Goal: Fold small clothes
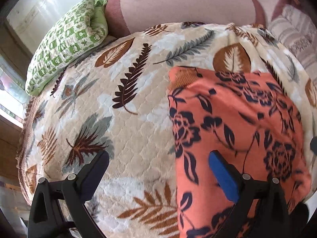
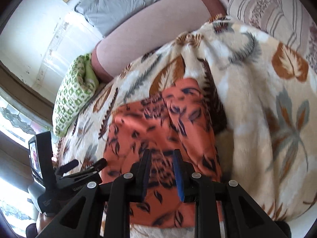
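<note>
An orange garment with a dark floral print (image 1: 237, 123) lies spread on the leaf-patterned blanket (image 1: 126, 119), at the right of the left wrist view. My left gripper (image 1: 160, 158) is open wide above its left edge, one finger over the blanket and the blue-padded finger (image 1: 223, 178) over the cloth. In the right wrist view the garment (image 2: 158, 127) lies in the centre. My right gripper (image 2: 161, 158) hovers over its near part with jaws partly open, nothing between them. The left gripper (image 2: 85, 164) shows at the lower left.
A green checked pillow (image 1: 63, 43) lies at the far left of the bed against a pink headboard (image 1: 188, 6). A striped pillow (image 2: 263, 10) and a grey pillow (image 2: 122, 2) lie at the back. The blanket (image 2: 267, 99) bunches into a ridge right of the garment.
</note>
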`<action>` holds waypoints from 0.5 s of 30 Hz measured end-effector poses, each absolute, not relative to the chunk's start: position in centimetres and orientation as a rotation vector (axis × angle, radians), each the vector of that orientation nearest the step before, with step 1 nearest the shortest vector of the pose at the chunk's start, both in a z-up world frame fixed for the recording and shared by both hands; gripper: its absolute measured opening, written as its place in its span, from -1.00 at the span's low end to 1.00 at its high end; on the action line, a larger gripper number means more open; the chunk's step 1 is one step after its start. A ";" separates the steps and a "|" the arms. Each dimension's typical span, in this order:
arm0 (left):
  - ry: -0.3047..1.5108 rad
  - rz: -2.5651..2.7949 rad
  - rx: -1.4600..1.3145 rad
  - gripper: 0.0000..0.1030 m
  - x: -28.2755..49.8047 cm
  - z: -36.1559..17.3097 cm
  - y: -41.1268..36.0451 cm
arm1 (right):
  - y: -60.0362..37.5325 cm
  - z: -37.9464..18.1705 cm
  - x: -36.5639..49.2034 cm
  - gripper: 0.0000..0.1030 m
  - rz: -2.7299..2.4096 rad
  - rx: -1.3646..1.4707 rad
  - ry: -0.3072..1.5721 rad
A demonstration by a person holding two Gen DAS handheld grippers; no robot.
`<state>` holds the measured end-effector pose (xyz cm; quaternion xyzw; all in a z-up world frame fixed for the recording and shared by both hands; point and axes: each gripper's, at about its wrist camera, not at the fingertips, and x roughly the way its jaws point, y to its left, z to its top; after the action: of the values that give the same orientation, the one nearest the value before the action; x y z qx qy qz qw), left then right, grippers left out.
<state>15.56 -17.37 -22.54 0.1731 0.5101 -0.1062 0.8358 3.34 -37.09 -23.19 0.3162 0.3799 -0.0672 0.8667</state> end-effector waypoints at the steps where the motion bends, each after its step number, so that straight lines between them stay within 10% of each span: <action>1: 1.090 -0.225 0.362 0.95 15.8 -22.8 -17.5 | -37.1 -23.3 3.8 -0.50 -0.140 0.660 0.802; 15: 1.090 -0.267 0.362 0.94 15.5 -22.6 -18.0 | -36.0 -25.9 4.0 -0.50 -0.116 0.650 0.876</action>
<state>15.51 -17.95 -22.62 0.1707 0.5141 -0.1257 0.8311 3.97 -36.04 -25.94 0.3088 0.4164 -0.0549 0.8534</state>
